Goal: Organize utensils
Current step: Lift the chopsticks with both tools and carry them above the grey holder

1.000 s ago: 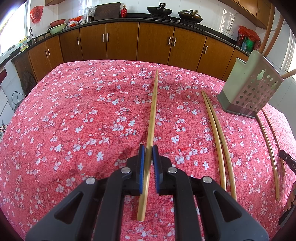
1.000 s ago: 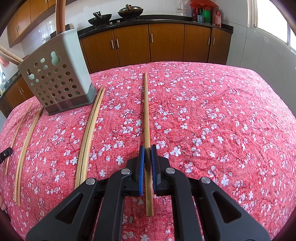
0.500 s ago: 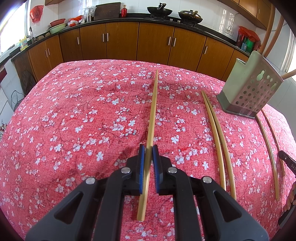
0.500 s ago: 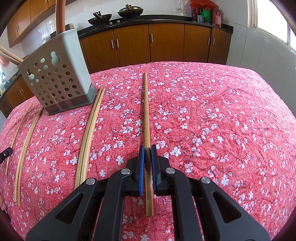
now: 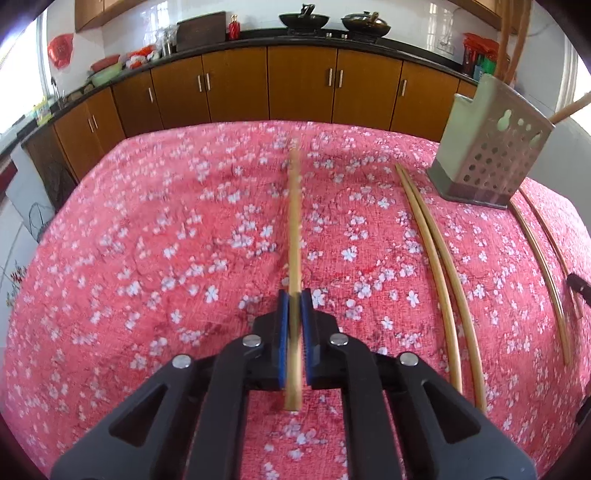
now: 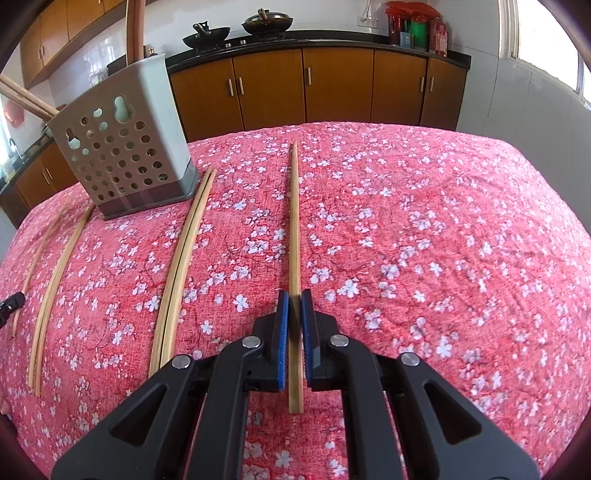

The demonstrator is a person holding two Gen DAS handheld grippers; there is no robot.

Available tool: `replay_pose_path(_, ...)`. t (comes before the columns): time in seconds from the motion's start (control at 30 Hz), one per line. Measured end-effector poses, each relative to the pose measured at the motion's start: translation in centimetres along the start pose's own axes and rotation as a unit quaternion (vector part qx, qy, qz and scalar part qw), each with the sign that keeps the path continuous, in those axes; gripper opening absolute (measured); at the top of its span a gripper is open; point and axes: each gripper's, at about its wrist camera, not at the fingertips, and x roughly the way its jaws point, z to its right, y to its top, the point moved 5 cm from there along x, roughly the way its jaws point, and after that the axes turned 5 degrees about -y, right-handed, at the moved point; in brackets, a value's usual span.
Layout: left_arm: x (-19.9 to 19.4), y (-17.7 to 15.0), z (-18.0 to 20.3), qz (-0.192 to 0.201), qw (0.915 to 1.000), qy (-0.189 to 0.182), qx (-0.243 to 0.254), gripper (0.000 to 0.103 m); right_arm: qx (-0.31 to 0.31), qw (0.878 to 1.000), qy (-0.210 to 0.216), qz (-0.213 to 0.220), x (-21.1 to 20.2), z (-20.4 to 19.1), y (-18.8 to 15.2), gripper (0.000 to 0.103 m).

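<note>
My left gripper is shut on a bamboo chopstick, held just above the red floral tablecloth. My right gripper is shut on another bamboo chopstick, also lifted a little. A grey perforated utensil holder with several chopsticks standing in it sits at the far right in the left wrist view and at the far left in the right wrist view. A pair of chopsticks lies beside it on the cloth, also in the right wrist view.
Two more chopsticks lie on the other side of the holder, seen in the right wrist view too. Brown kitchen cabinets and a counter with woks stand behind the table.
Both grippers have risen slightly with their chopsticks. The left view is blurred by motion and the held chopstick now points straighter ahead. The holder looks nearer in both views.
</note>
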Motion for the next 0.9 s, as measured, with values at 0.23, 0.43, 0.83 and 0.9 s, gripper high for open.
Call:
replay_pose_path(0.23, -7.1, 3.8, 1.3, 0.108, 0.9939, -0.019, 0.010, 0.008, 0.005, 0.994, 0.009, 0.111, -6.8, 0.5, 3.8, 0.008)
replay_pose_path(0.43, -12.2, 7.8, 2.2, 0.176, 0.9836, -0.040, -0.001, 0.008, 0.017, 0.984, 0.022, 0.174, -10.9, 0.4, 6.9, 0.008)
replay_pose_path(0.83, -16.4, 10.3, 3.9, 0.211, 0.9743, -0.077, 0.017, 0.008, 0.006, 0.970, 0.072, 0.232, -16.4, -1.4, 10.6, 0.008)
replay_pose_path(0.9, -17.5, 10.7, 4.6, 0.218, 0.9713, -0.091, 0.021, 0.008, 0.007, 0.966, 0.095, 0.242, -17.9, -1.7, 11.4, 0.008)
